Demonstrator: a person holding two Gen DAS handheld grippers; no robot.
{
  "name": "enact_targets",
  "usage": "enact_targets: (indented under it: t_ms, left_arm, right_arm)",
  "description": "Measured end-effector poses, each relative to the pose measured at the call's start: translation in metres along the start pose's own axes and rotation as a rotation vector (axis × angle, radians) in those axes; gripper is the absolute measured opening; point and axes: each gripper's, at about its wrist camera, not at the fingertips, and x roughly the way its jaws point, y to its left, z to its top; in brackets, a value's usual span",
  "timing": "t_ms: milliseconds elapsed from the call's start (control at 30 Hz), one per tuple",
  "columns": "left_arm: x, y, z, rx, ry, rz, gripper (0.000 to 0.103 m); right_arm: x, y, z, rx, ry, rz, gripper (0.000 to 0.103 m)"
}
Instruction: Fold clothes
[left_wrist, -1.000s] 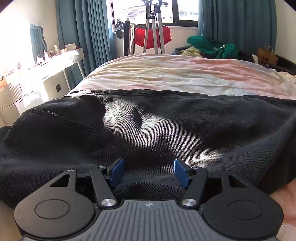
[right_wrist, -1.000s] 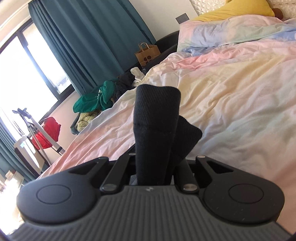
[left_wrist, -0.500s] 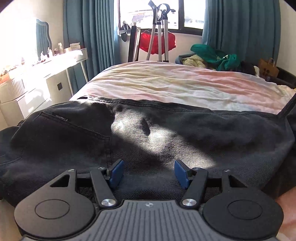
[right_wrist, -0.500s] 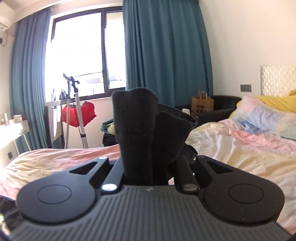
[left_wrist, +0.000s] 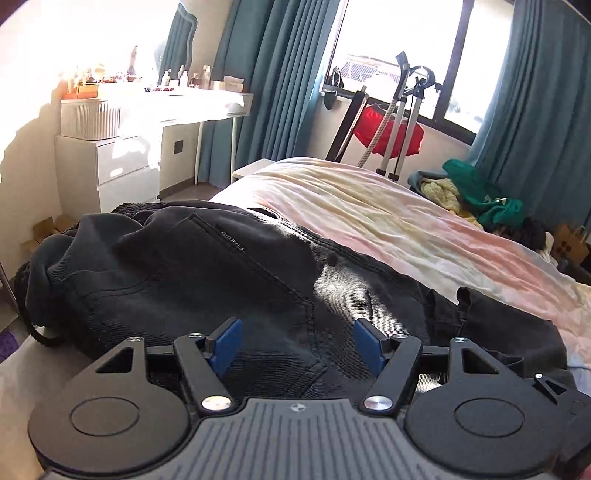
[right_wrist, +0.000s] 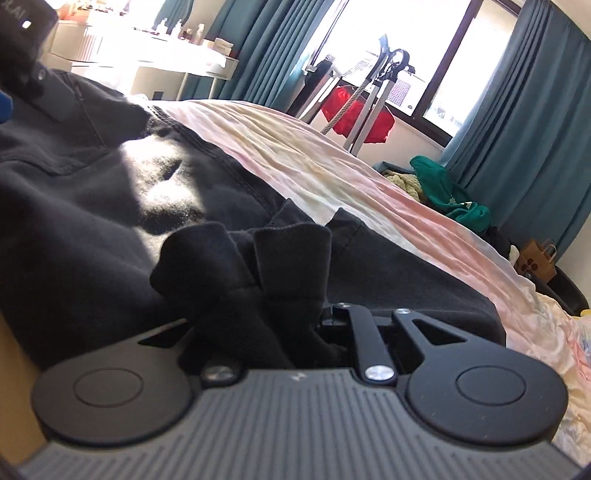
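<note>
Trouser hem (right_wrist: 258, 266) now leftward, in right claw (right_wrist: 295, 332)

Left gripper (left_wrist: 297, 341) angled down over the dark trousers (left_wrist: 192, 280), jaws opening, blue pads (left_wrist: 225, 345) apart and gripping nothing, cloth lying beneath the gap. Right gripper (right_wrist: 280, 321) tipped downward, jaws pinched nearly closed on a bunched fold of the same black cloth, which hides its pads.
</note>
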Motion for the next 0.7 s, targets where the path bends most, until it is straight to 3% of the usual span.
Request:
enact_targets:
  t_ms: [200,333,467,533,600,667,700]
  left_arm:
    - [-0.010,0.003,0.008,-0.027,-0.049,-0.026,0.069]
    - [-0.007,-0.002,0.005,-0.006,-0.039,-0.023,0.069]
    - [-0.009,-0.008,0.000,0.035,-0.042,-0.027,0.069]
    - [-0.012,-0.012,-0.002,0.058,-0.049,-0.026,0.069]
    - [-0.016,-0.013,-0.004,0.075,-0.054,-0.037,0.069]
    - [-0.021,-0.014,-0.006,0.091,-0.056,-0.048,0.069]
    - [-0.024,-0.014,-0.006,0.098,-0.056,-0.053,0.069]
  right_arm:
    - [-0.012,-0.001,0.019,0.065,-0.026,0.040,0.014]
    - [-0.002,0.009,-0.001,0.073,0.005,0.104,0.015]
    - [-0.001,-0.006,-0.004,0.194,-0.002,0.142,0.020]
    - [-0.003,-0.011,-0.002,0.233,0.007,0.178,0.030]
    - [-0.007,-0.016,-0.002,0.269,0.010,0.250,0.068]
    - [-0.015,-0.020,-0.003,0.314,0.000,0.328,0.090]
    - [-0.021,-0.022,-0.002,0.330,-0.002,0.357,0.089]
